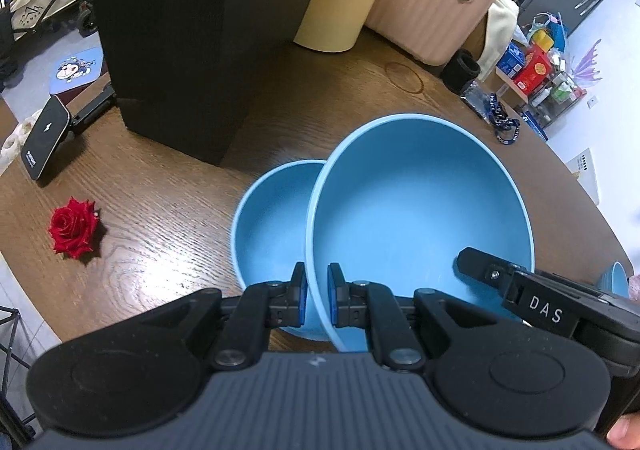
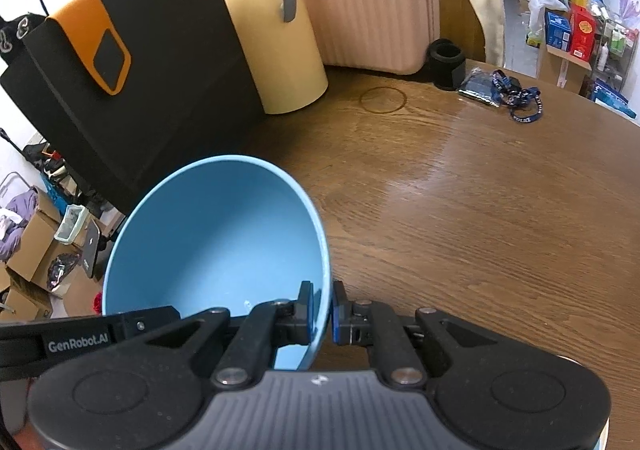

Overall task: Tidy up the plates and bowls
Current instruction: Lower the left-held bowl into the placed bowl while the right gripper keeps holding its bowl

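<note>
Left gripper [image 1: 317,292]: clamped tight on the near rim of the big blue bowl [image 1: 420,217] — one blue pad inside, one outside.
Right gripper [image 2: 321,310]: clenched on the same bowl's rim on the opposite side, pads pinching the wall.
Big blue bowl: held tilted between both grippers, above the brown wooden table [image 2: 480,209], partly over a second blue bowl [image 1: 272,221].
Second blue bowl: upright on the table, just left of the held one in the left wrist view.
Red rose [image 1: 74,228]: lying on the table, well off to the left.
Black paper bag [image 2: 132,89]: standing at the back — beside a cream bucket [image 2: 276,49] and a pink suitcase [image 2: 368,5].
</note>
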### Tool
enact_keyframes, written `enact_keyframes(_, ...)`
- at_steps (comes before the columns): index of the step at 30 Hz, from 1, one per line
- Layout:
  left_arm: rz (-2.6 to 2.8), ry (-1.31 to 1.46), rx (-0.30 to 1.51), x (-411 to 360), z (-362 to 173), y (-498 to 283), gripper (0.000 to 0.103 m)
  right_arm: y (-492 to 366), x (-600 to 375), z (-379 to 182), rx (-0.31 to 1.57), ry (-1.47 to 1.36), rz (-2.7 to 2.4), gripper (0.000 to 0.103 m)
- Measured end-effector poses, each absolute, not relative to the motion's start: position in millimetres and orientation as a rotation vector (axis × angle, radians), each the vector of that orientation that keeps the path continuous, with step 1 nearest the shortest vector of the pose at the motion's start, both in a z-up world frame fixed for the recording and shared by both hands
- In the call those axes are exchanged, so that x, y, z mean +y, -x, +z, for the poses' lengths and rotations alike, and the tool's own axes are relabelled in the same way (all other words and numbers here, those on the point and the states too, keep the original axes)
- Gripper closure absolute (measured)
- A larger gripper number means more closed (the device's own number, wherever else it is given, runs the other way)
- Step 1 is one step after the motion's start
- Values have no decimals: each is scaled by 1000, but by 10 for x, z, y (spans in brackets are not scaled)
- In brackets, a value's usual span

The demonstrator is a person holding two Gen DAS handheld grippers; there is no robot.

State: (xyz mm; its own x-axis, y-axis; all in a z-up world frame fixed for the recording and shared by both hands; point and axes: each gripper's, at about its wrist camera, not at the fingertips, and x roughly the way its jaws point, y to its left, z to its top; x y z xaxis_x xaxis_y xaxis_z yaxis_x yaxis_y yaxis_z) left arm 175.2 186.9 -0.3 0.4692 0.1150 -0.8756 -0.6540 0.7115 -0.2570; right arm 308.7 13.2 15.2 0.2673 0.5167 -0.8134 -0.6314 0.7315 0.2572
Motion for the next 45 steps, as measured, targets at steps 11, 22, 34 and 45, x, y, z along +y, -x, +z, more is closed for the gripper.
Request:
enact_keyframes(11,524,640,981,2027,-60,-1684,92,-3042,325,72,1061,152,784,95)
enact_keyframes(22,521,610,1009,2114,-180,-1730,92,-3019,450,-22,1077,175,765,95)
enact_keyframes(34,514,586,1053,2192,-327,-1813,92,-3031,574,-167,1090,216,740,95)
enact_keyframes(45,518,571,1086,2206,-416,-1902,92,-3027,675,-200,1056,283,734,95)
